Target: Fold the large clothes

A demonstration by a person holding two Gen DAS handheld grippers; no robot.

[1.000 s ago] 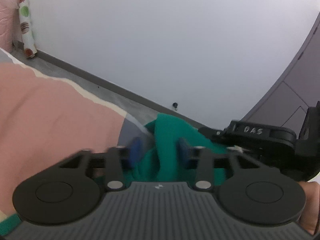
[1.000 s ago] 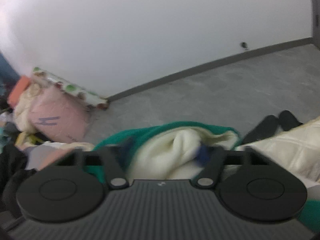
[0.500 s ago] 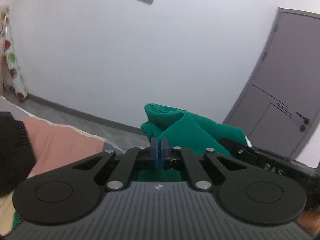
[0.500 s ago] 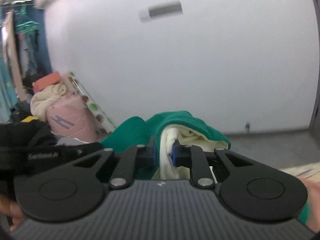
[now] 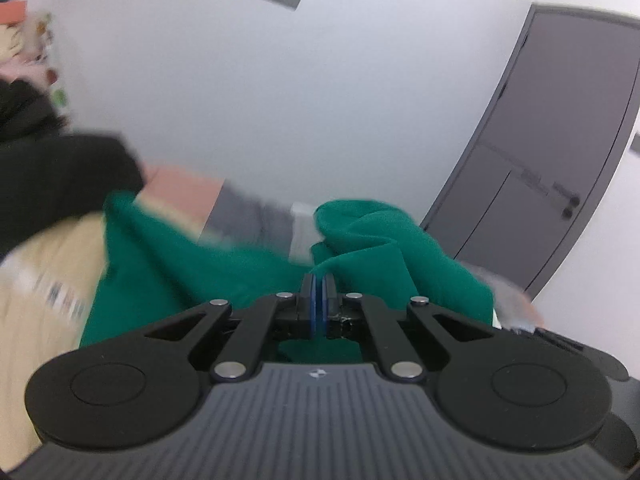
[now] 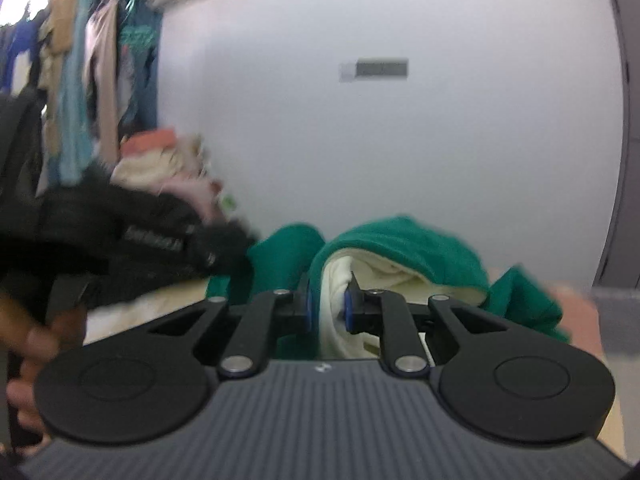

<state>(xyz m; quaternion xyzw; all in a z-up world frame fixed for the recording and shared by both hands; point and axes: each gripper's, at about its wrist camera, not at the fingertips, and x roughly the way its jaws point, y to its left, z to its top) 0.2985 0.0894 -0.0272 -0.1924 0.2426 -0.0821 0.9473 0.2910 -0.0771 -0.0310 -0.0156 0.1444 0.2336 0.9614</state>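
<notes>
1. One green garment (image 5: pixel 372 240), cream-lined (image 6: pixel 376 276), hangs bunched between two claws, lifted ahead of both sets of fingers.
2. The left claw (image 5: pixel 319 300) is pinched almost flat, blue pads together on a thin green fold that rises just beyond its tips and drapes to its left.
3. The right claw (image 6: pixel 328 306) stands narrowly parted, clamped on a thick roll of cream lining, green cloth humped over and to both sides.
4. Beyond the left claw: bare white wall (image 5: pixel 280 100) ahead, one grey door (image 5: pixel 560 152) to its right, bedding (image 5: pixel 48 280) low to its left.
5. Left of the right claw, a black device (image 6: pixel 120 240), blurred; behind it a clothes pile (image 6: pixel 160 164) and hanging clothes (image 6: pixel 100 60).
</notes>
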